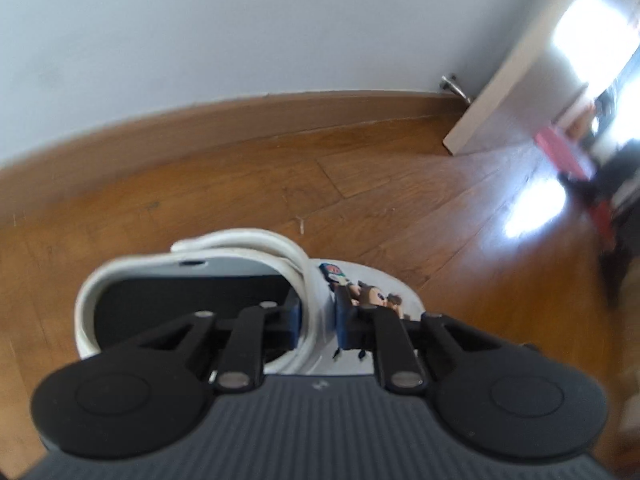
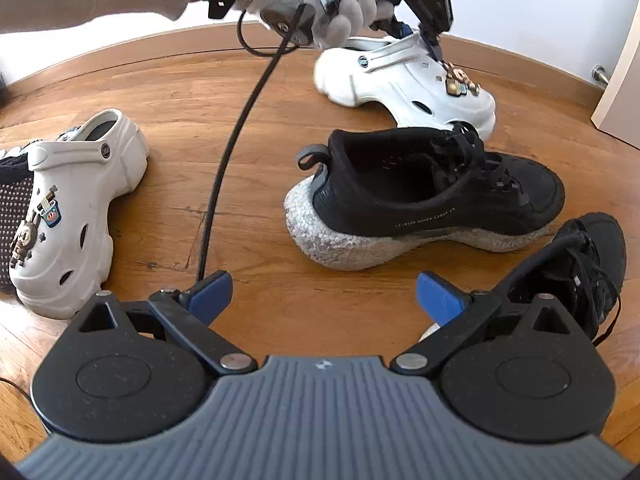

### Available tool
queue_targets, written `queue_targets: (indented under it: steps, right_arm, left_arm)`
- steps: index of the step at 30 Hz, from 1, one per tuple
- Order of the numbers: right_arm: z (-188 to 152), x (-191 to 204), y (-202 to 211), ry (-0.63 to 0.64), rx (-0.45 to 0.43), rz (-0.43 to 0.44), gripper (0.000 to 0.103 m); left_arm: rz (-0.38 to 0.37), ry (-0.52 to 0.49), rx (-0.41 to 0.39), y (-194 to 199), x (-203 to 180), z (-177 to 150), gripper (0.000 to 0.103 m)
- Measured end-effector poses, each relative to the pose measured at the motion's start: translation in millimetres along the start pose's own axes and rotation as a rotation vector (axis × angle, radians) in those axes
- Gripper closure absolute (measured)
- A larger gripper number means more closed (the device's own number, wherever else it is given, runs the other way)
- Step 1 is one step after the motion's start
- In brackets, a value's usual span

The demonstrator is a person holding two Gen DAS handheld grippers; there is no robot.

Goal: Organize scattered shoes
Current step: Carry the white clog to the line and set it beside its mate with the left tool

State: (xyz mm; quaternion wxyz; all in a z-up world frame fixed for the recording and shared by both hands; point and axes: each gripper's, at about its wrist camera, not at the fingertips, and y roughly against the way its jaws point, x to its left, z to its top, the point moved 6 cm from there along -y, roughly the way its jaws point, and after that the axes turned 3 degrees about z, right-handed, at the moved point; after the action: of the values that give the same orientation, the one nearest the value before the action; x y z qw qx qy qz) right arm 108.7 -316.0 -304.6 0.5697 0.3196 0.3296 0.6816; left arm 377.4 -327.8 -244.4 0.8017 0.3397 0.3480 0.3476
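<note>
My left gripper is shut on the rim of a white clog with charms, held just over the wooden floor near the wall. In the right wrist view the same clog sits at the back with the left gripper on its collar. My right gripper is open and empty, low over the floor. A black sneaker with a white sole stands just ahead of it. A second black sneaker lies at the right. The other white clog stands at the left.
A wooden baseboard runs along the white wall. A white door with a floor stop stands at the right. A black cable hangs across the floor. A dark studded item lies behind the left clog.
</note>
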Motion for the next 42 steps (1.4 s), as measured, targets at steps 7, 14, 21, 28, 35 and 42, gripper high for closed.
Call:
queue_targets:
  steps: [7, 14, 21, 28, 35, 42]
  right_arm:
    - [0.3, -2.6, 4.5, 0.0, -0.001, -0.006, 0.003]
    - [-3.1, 5.6, 19.9, -0.004, 0.006, 0.038, 0.003]
    - [-2.2, 30.3, 34.1, -0.02, 0.009, 0.117, 0.002]
    - [42.7, 48.2, 19.8, 0.122, -0.092, 0.193, 0.001]
    - [116.4, 74.4, -52.6, 0.35, -0.114, 0.263, 0.001]
    - [147.0, 81.1, -125.5, 0.285, 0.056, 0.358, 0.0]
  left_arm:
    - [-0.066, -0.037, 0.001, 67.0, 16.8, 0.6, 0.09]
    - [-0.054, -0.116, 0.091, 119.6, 57.0, -26.4, 0.091]
    - [-0.158, -0.045, 0.212, 107.5, 83.9, -89.8, 0.091]
    - [-0.178, -0.038, 0.215, 112.9, 90.9, -95.3, 0.053]
    - [-0.134, -0.015, 0.115, 183.3, 117.6, -107.6, 0.046]
    - [-0.005, 0.172, 0.022, 250.0, 160.8, -125.2, 0.046]
